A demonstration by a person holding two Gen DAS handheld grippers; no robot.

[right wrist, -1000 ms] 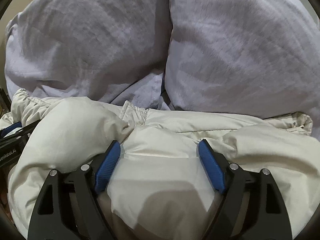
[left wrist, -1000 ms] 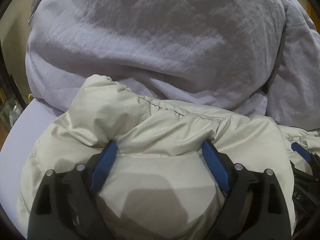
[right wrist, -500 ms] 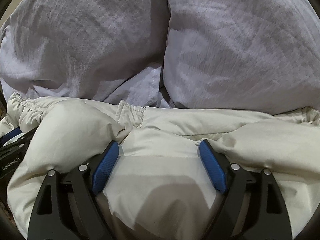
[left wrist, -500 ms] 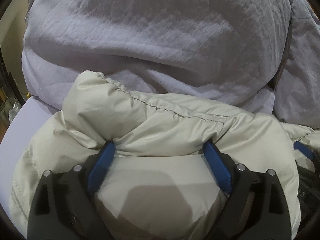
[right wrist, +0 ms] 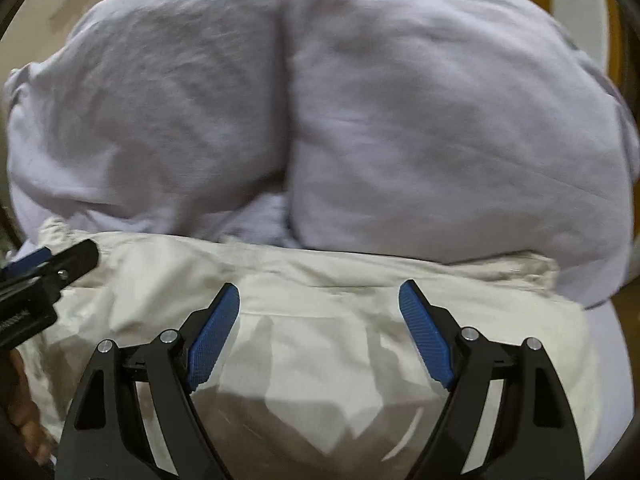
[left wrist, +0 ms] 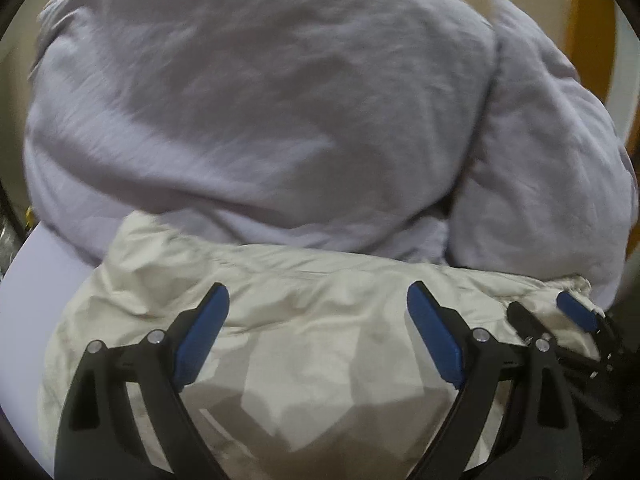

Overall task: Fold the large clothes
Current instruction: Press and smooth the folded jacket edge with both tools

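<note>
A cream puffer jacket (left wrist: pixel 320 360) lies folded in a flat bundle on the bed, in front of the pillows; the right wrist view shows the same jacket (right wrist: pixel 320 360). My left gripper (left wrist: pixel 318 292) hovers over its left half, open wide, with its blue pads clear of the fabric. Over the right half my right gripper (right wrist: pixel 319 290) is also open wide with nothing pinched. Each gripper shows at the edge of the other's view: the right gripper (left wrist: pixel 540 308) and the left gripper (right wrist: pixel 52 256).
Two big lavender pillows (right wrist: pixel 160 120) (right wrist: pixel 440 120) crowd right behind the jacket, also seen as a pillow (left wrist: pixel 260 120). Pale bed sheet (left wrist: pixel 36 272) shows at the left. A person's hand (right wrist: pixel 24 420) is at the lower left. A wall and wooden frame lie beyond.
Both grippers have lifted up and back off the jacket. The padding that bulged around the fingers has settled flatter, and more of the pillows and wall shows.
</note>
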